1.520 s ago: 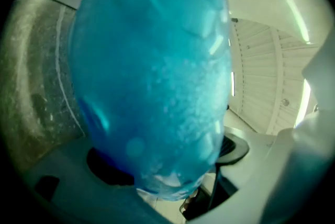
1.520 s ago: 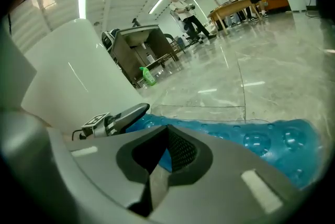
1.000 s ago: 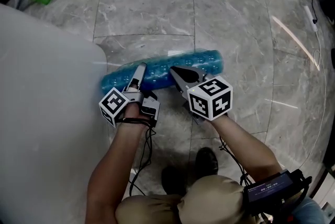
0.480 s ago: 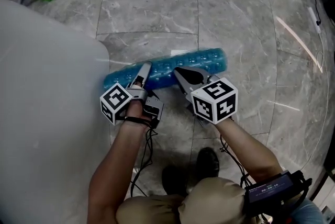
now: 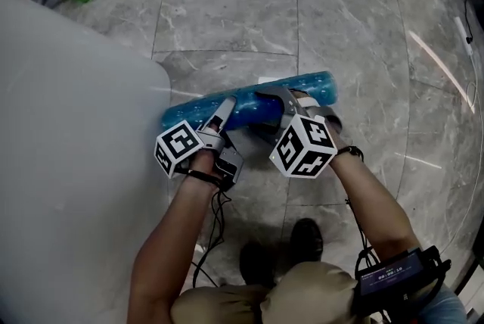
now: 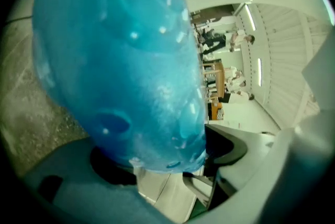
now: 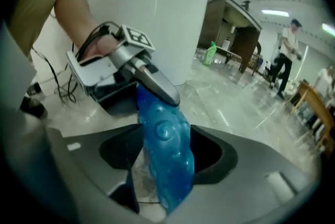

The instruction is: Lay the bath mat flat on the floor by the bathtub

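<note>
- Bath mat (image 5: 314, 88) lies rolled; my left claw (image 5: 228, 104) and right claw (image 5: 291, 99) have just opened astride it, apparently unclamped.
- Next: pinch its edge, unroll beside the bathtub (image 5: 68, 133).

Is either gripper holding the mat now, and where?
Neither grips it: both have just been opening. The mat, rolled, sits between their jaws, the left gripper left of its middle, the right gripper right of it.

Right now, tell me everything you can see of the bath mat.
The bath mat is translucent blue, soft-looking plastic with round bubble-like bumps. It is rolled into a tube, not laid flat, lying on the grey marble floor with one end by the white bathtub. The left claw and right claw each straddle the roll. Both have just been opening, so neither looks clamped.
</note>
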Demonstrator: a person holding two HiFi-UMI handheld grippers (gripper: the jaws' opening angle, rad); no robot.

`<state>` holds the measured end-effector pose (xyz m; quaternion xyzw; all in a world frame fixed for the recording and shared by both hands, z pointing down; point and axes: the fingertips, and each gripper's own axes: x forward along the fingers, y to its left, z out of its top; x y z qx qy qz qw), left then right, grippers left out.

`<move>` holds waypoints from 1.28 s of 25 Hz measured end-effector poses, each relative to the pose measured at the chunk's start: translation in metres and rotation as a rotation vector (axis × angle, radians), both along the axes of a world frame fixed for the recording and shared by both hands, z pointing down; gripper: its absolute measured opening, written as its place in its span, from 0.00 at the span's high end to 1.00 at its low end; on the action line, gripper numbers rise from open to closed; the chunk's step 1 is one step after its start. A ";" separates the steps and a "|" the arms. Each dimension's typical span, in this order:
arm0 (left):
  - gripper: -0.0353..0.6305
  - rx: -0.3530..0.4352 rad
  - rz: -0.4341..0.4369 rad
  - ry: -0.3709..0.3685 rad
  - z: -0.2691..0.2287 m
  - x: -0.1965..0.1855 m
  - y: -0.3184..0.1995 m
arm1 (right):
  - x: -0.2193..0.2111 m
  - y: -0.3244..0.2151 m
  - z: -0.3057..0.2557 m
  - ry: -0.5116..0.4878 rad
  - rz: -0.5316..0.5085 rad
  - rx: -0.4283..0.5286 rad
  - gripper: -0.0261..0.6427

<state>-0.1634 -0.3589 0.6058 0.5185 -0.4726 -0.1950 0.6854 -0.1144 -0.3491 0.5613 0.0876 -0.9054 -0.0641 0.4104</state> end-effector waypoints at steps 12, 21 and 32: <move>0.89 0.070 0.288 -0.083 -0.020 0.008 0.063 | 0.002 0.012 0.002 -0.010 0.009 0.029 0.56; 0.94 0.059 0.231 -0.131 -0.015 0.002 0.069 | 0.134 -0.087 -0.062 -0.323 0.707 -0.021 0.90; 0.94 0.056 0.260 -0.172 -0.006 0.002 0.070 | 0.212 -0.064 0.047 -0.127 0.813 -0.317 0.96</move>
